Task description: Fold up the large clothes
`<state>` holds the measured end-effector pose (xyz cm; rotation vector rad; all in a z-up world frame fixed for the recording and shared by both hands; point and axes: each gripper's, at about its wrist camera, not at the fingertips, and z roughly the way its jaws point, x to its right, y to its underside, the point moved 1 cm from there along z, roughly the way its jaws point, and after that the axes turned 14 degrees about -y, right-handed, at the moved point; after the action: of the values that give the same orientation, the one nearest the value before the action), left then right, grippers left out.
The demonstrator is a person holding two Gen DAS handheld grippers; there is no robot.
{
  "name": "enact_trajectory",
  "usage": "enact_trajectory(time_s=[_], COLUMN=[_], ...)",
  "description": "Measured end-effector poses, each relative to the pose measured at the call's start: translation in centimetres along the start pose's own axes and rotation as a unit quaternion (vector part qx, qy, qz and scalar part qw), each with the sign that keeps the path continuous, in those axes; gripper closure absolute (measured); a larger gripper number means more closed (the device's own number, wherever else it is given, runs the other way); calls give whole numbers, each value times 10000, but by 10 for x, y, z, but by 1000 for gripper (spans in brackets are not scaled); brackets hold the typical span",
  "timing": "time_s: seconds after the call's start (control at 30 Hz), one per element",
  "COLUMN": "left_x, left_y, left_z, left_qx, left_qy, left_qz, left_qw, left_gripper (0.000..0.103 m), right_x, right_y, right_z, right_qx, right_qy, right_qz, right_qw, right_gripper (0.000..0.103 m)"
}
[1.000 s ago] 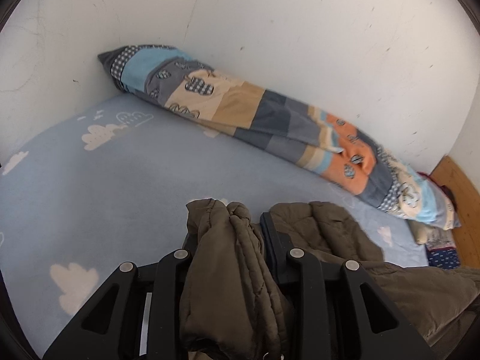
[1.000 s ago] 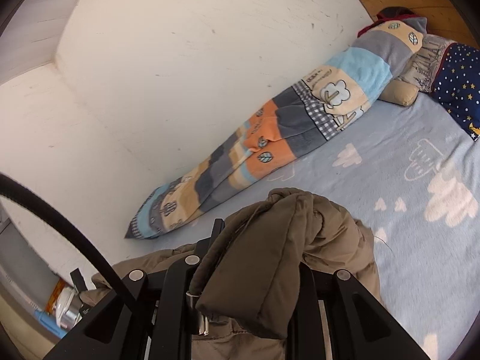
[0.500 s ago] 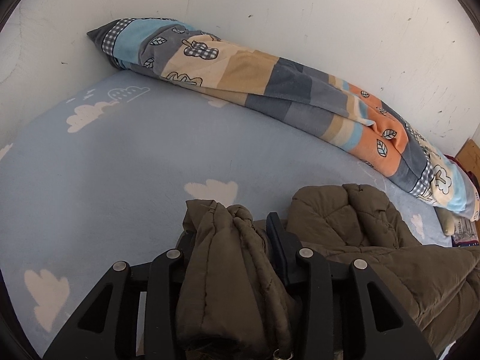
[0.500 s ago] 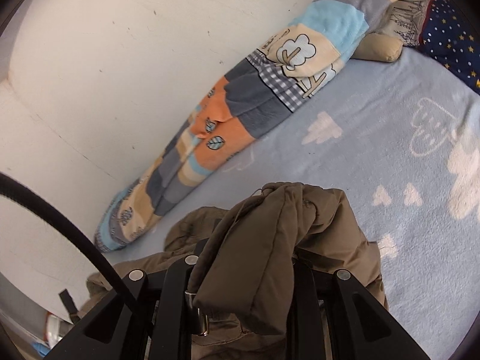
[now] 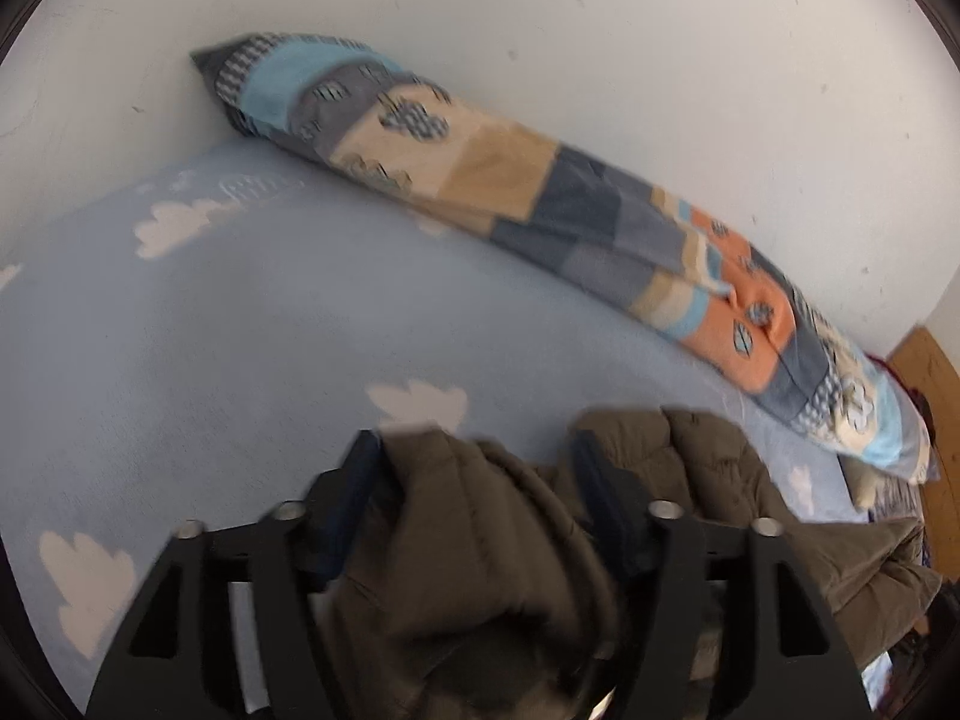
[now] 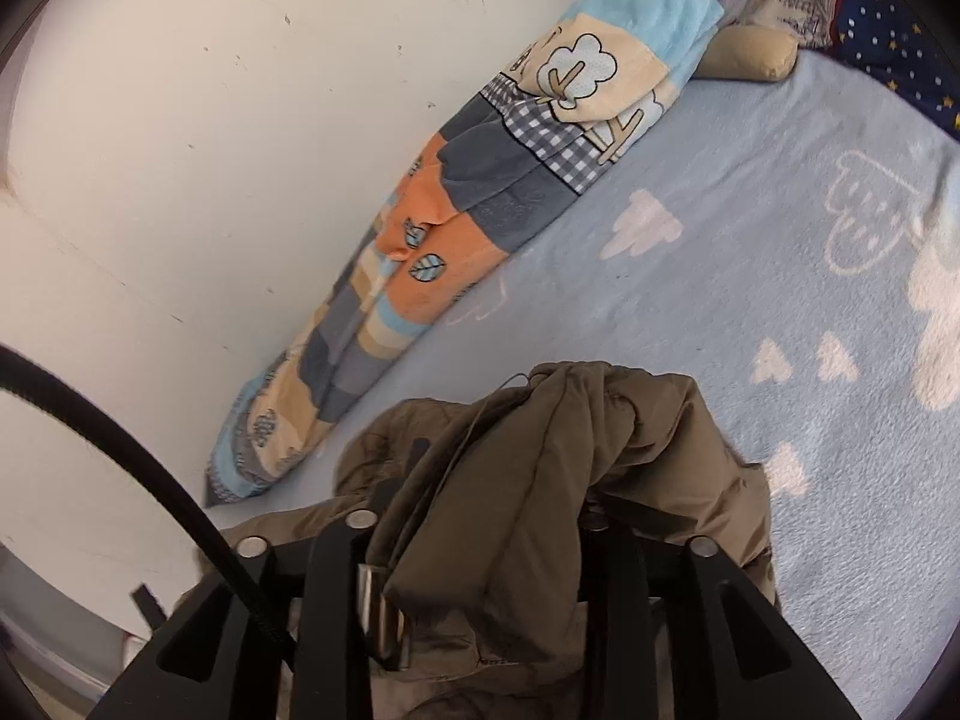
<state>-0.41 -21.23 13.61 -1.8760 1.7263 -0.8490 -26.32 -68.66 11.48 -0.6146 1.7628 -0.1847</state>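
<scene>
An olive-brown padded jacket is bunched over a light blue bed sheet with white clouds. My left gripper has its fingers set apart with a thick fold of the jacket between them; more jacket lies to its right. The view is blurred. In the right wrist view my right gripper is shut on another thick fold of the jacket, which drapes over the fingers and hides the tips. The jacket hangs low over the sheet.
A long patchwork blanket roll lies along the white wall; it also shows in the right wrist view. A beige cushion and a navy starred pillow sit at the head. A black cable crosses at left.
Both grippers moved with the jacket over the sheet. The left view has swung and blurred, and the left fingers stand wider apart around the fold. The right view has moved closer to the blanket roll.
</scene>
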Motion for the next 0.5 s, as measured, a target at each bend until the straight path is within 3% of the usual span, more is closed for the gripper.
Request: enact_trajectory(time_s=[0.07,0.17,0.27,0.43,0.5], left_x=[-9,-21,-20,7,32], left_y=[-6,-13,-15,-13,-5], left_z=[-7,-13,-25,-66,-82], left_qx=[212,229,470,1252,1549], left_qy=[-91,-76,-116,16,173], left_qz=[-193,-413,-371,186,787], left_qw=[9995,9989,9981,9920,9846], left_gripper=[26,26,26,25,24], right_x=[-5,-14,-25,-53,-66], right_y=[-3,-5,-8,-10,-6], right_z=[-4,-10,-19,-33,-27], right_qx=[49,148,318,533,376], right_qy=[-145,-216,-245,-170,-29], right_qz=[36,-43,-218,-745,-1053], right_qw=[9999,9996,9990,9957,9937], right_gripper=[56,51,42,42,42])
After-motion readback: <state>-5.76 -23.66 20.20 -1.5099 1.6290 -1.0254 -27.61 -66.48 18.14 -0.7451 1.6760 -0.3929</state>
